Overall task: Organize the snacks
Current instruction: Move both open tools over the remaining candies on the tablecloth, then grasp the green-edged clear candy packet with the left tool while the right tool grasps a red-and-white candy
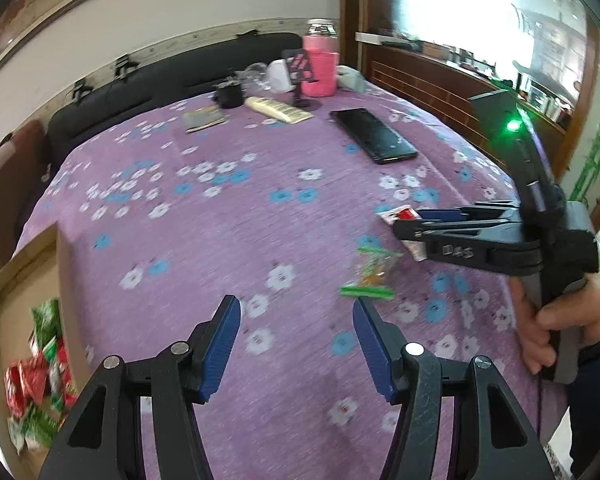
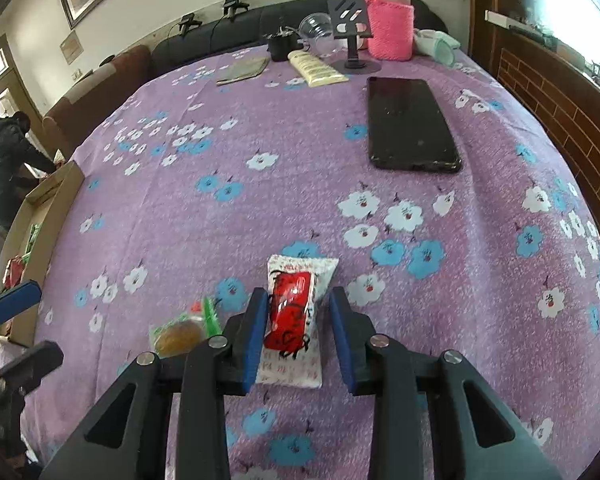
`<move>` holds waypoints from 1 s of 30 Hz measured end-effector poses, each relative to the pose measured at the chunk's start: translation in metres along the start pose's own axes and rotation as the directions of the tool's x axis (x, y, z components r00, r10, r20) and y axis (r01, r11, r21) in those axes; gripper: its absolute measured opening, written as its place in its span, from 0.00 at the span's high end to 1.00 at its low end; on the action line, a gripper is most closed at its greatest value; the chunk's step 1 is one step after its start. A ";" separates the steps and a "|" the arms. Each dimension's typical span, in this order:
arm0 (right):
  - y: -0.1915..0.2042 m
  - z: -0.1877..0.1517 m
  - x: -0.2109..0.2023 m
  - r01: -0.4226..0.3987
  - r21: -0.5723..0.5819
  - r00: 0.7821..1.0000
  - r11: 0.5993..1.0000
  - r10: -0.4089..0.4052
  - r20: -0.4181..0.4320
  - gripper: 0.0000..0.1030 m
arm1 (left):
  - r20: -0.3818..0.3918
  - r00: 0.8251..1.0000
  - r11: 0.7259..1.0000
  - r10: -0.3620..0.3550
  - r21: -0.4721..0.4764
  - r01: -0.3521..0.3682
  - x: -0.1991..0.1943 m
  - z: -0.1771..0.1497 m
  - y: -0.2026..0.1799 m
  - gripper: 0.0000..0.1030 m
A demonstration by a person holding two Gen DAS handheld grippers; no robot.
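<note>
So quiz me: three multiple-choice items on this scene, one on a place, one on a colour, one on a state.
1. In the right wrist view, the green packet lies where from the red packet?
A. left of it
B. right of it
C. on top of it

2. The bottle sleeve is:
A. blue
B. pink
C. yellow

3. The left gripper is:
A. shut on a packet
B. shut, empty
C. open, empty

Answers:
1 A, it lies on the cloth left of the red packet, apart from it.
2 B, the knitted sleeve is plainly pink in both views.
3 C, its blue pads stand wide apart with only cloth showing between them.
</note>
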State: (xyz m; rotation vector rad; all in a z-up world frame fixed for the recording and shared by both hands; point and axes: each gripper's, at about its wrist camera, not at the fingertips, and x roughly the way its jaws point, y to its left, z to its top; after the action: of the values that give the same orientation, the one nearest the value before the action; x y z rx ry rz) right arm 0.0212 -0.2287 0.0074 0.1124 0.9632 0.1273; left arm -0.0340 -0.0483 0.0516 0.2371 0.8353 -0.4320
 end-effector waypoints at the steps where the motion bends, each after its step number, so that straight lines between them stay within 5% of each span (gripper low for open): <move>1: 0.001 0.001 0.001 0.009 -0.005 1.000 1.000 -0.009 0.006 0.70 | -0.001 1.000 1.000 -0.001 0.010 0.001 0.002 0.002 -0.003 0.40; 5: 0.005 0.003 0.004 0.040 -0.024 0.999 0.999 -0.039 0.026 0.68 | -0.010 1.000 0.999 -0.008 0.045 0.008 0.011 0.011 -0.019 0.40; 8: 0.004 0.001 0.003 0.066 -0.030 0.997 0.997 -0.065 0.043 0.76 | -0.017 1.000 0.998 -0.009 0.066 0.010 0.016 0.015 -0.029 0.40; 22: -0.027 0.002 -0.007 -0.068 0.120 0.996 0.990 0.060 0.068 0.78 | -0.075 0.996 0.995 -0.053 0.075 0.059 0.052 0.030 -0.037 0.41; 30: -0.022 0.002 -0.015 -0.071 0.095 0.993 0.993 0.062 0.097 0.78 | -0.131 0.990 0.991 -0.046 0.118 0.062 0.079 0.025 -0.054 0.63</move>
State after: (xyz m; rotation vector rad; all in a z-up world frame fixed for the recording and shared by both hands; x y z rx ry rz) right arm 0.0154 -0.2524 0.0172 0.2390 0.8726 0.1347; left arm 0.0043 -0.1269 0.0066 0.3593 0.9438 -0.5236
